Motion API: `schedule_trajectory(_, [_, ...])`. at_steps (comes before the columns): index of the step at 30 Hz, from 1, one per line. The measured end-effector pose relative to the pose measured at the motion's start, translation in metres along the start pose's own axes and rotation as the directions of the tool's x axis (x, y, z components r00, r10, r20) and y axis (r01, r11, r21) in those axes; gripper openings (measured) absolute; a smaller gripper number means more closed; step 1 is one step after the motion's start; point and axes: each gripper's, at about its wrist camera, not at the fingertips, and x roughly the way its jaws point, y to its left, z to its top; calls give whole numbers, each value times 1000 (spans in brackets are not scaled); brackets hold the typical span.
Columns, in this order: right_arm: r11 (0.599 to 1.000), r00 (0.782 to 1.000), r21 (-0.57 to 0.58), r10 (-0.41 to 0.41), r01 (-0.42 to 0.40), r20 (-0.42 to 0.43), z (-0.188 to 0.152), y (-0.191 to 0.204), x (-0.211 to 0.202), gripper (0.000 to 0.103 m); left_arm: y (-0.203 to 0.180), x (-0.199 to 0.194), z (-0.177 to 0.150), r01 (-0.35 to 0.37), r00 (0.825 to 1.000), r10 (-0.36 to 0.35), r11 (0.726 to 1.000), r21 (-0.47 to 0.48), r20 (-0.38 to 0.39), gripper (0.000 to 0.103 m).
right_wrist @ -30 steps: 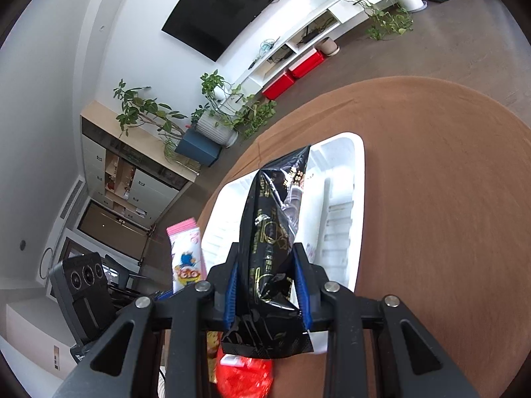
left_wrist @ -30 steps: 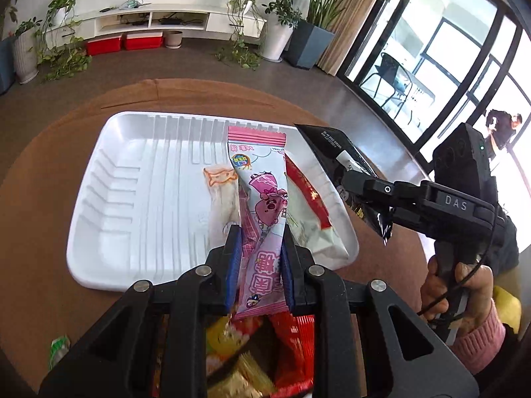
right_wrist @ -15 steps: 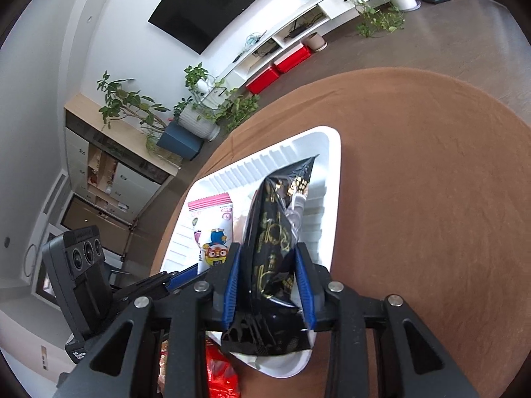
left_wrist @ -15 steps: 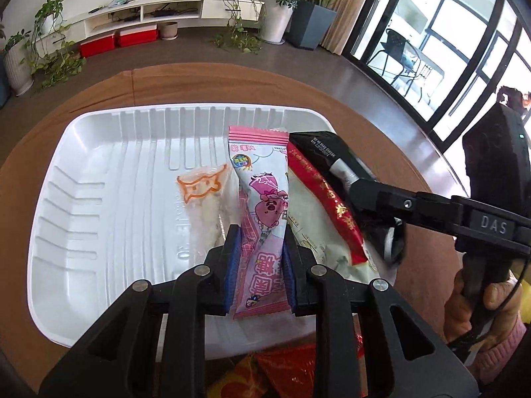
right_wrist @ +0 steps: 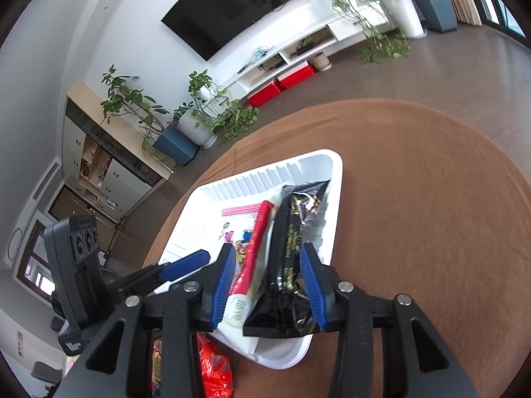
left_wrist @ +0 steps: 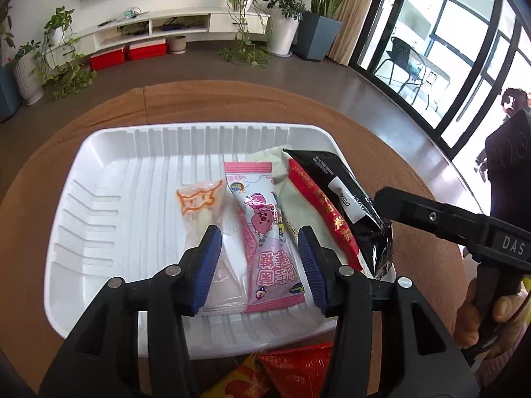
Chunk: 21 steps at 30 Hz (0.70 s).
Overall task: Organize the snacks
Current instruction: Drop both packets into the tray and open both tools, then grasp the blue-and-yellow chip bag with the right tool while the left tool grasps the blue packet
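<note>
Left gripper (left_wrist: 259,258): jaws spread wide — pink snack packet (left_wrist: 265,232) lies loose between them in the white tray (left_wrist: 99,219).
Right gripper (right_wrist: 265,282): jaws parted — black snack bag (right_wrist: 292,248) rests untouched between the pads, at the tray's right edge, beside the red packet (right_wrist: 255,252).

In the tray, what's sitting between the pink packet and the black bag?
In the left wrist view, a pale green packet with a long red packet lying on it fills the gap between the pink packet and the black bag, inside the white tray.
</note>
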Motion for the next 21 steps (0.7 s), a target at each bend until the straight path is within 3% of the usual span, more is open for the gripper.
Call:
schedule_trajectory(6, [996, 999, -89, -17, 21, 50, -6, 23, -26, 46, 4, -42, -13, 8, 999, -7, 1000, -18, 44, 47])
schedule_trajectory(12, [982, 992, -186, -16, 39, 125, -24, 53, -65, 61, 15, -103, -53, 8, 995, -2, 998, -61, 98, 50])
schedule_trajectory(15, [973, 987, -226, -12, 49, 162, -44, 66, -85, 76, 19, -128, -74, -13, 993, 20, 998, -67, 115, 50])
schedule_trajectory(17, [968, 987, -247, 1, 39, 163, -62, 75, -94, 84, 24, -146, -95, -27, 992, 37, 996, -79, 120, 51])
schedule_trajectory(21, [962, 994, -271, 6, 25, 114, -100, 85, -97, 89, 30, -168, -133, -31, 994, 44, 993, -117, 105, 53])
